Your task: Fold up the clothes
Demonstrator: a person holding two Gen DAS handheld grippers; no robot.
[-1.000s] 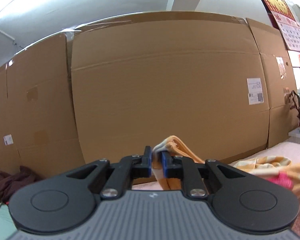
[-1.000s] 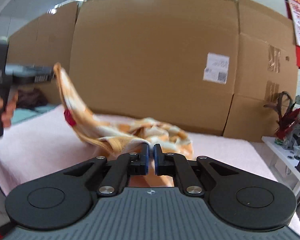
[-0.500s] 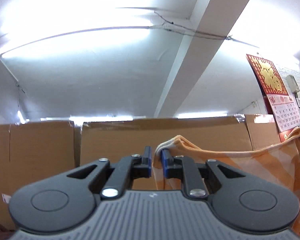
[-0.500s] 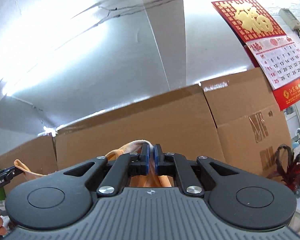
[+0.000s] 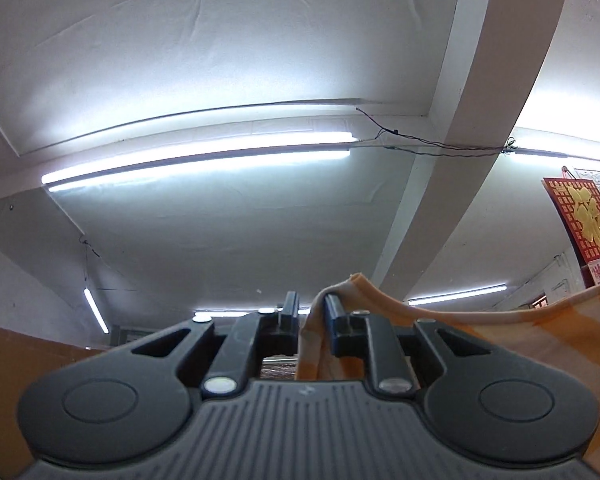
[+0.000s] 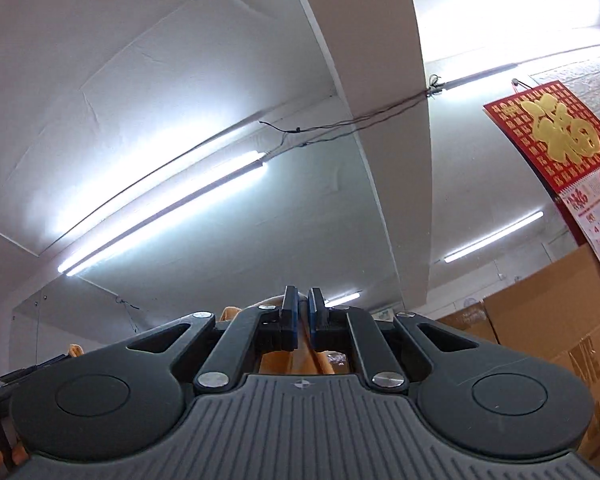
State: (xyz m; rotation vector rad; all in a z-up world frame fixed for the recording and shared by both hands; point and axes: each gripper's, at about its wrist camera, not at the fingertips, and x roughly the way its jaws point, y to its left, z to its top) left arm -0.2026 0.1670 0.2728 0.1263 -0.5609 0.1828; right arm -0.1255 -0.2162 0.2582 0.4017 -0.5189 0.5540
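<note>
Left tool: tilted up toward the ceiling; its jaws have just been opening, and a gap shows between the two fingers. The orange cloth lies against the right finger and drapes over it; I cannot tell whether the left finger touches it.
Right tool: also aimed upward, fingers drawn nearly together, clamped on a fold of the same cloth that shows just behind and below them.
Cloth: orange with pale stripes; in the left view its hem runs from the fingers out toward 3 o'clock in a shallow sag, and the rest hangs down at 4 o'clock. In the right view only small bits show, at the fingers and at 9 o'clock.
Ceiling lights: long tubes, lit, at 11 o'clock in the left view.
Beam: pale, crossing the ceiling from 1 o'clock down to the centre.
Calendar: red with gold lettering, on the wall at 3 o'clock in the right view.
Cardboard boxes: brown, stacked at 4 o'clock in the right view.
</note>
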